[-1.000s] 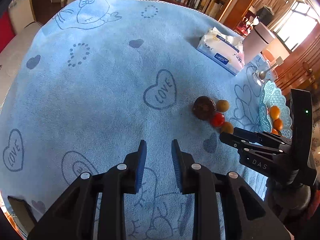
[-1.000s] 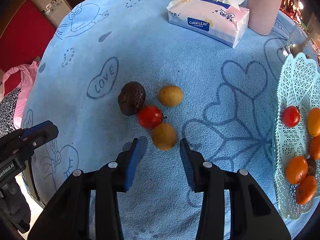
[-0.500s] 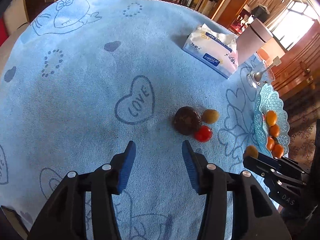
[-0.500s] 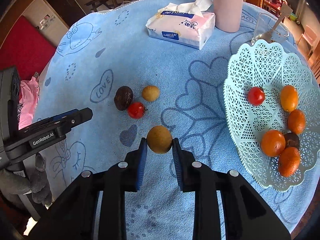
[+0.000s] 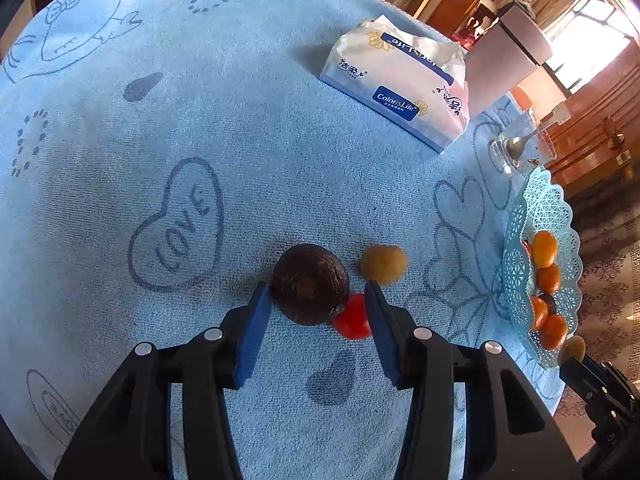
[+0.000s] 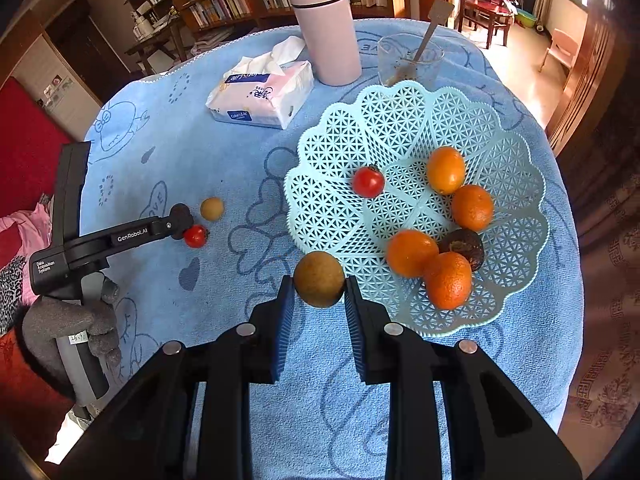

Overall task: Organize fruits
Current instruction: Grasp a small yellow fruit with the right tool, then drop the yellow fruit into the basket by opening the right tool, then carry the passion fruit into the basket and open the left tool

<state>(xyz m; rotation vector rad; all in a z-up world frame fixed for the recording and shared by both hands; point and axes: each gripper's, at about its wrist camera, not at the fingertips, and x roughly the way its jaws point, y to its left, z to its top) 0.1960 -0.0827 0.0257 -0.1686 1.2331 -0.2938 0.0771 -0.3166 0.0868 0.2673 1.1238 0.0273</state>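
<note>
On the blue cloth lie a dark brown fruit (image 5: 308, 284), a red tomato (image 5: 352, 318) and a tan fruit (image 5: 384, 264). My left gripper (image 5: 316, 286) stands open low over them. The dark fruit and part of the tomato lie between its fingers, and a gap shows at the right pad. My right gripper (image 6: 319, 280) is shut on a round tan fruit (image 6: 319, 279), held in the air at the near left rim of the pale green lattice basket (image 6: 360, 128). The basket holds a tomato (image 6: 368, 181), several oranges and a dark fruit (image 6: 462, 248).
A tissue pack (image 6: 260, 96), a pink tumbler (image 6: 324, 28) and a glass with a spoon (image 6: 408, 60) stand behind the basket. The table's edge runs just right of the basket, with floor below. A grey-gloved hand (image 6: 72, 328) holds the left gripper at the left edge.
My right gripper closed on the tan fruit, lifted it and carried it right to the basket's rim. My left gripper opened and moved in over the dark fruit and tomato.
</note>
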